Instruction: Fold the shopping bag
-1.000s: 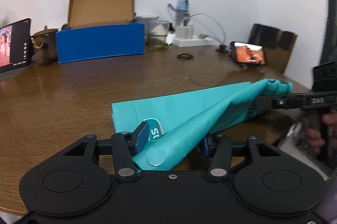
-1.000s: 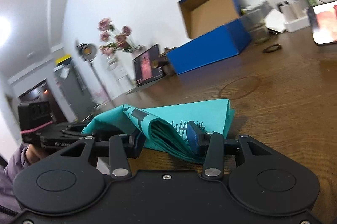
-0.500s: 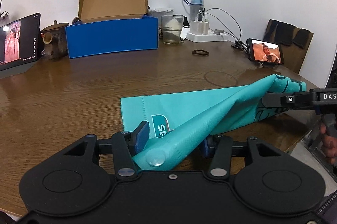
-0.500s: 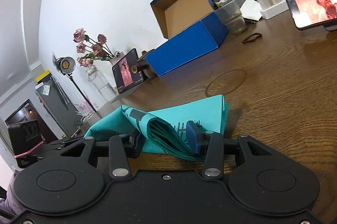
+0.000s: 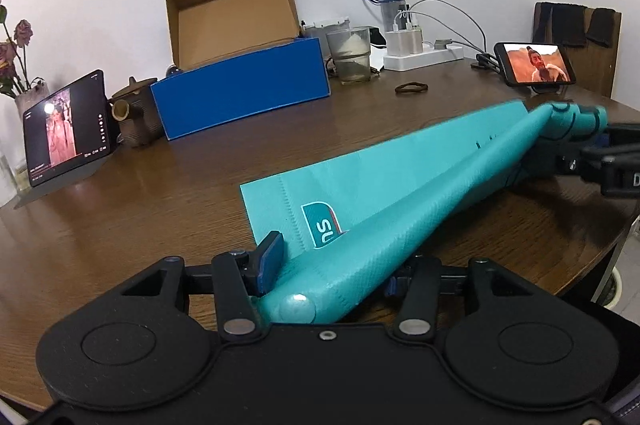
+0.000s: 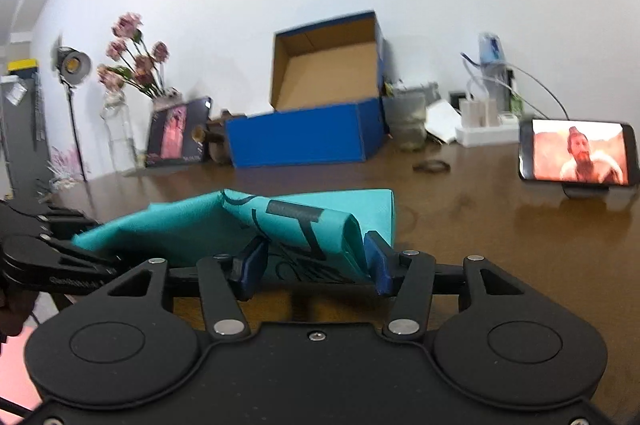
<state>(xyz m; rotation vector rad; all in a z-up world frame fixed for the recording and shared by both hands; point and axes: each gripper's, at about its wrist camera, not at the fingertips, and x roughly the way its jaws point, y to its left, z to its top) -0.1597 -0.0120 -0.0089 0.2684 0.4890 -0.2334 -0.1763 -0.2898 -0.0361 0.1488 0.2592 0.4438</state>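
A teal shopping bag lies partly flat on the brown wooden table, its near long edge lifted into a ridge between both grippers. My left gripper is shut on the bag's left end, by a white-lettered logo patch. In the left wrist view my right gripper grips the bunched far end at the right. From the right wrist view, that gripper is shut on the bag's folded layers with black print, and the left gripper shows at the far left.
An open blue cardboard box stands at the back, with a lit tablet and a small teapot to its left. Right of it are a glass, a power strip, a hair tie and a propped phone. The table edge curves close on the right.
Both grippers have carried the bag's lifted edge farther in over the table. The right wrist view has swung round to face the blue box. Both grips are unchanged.
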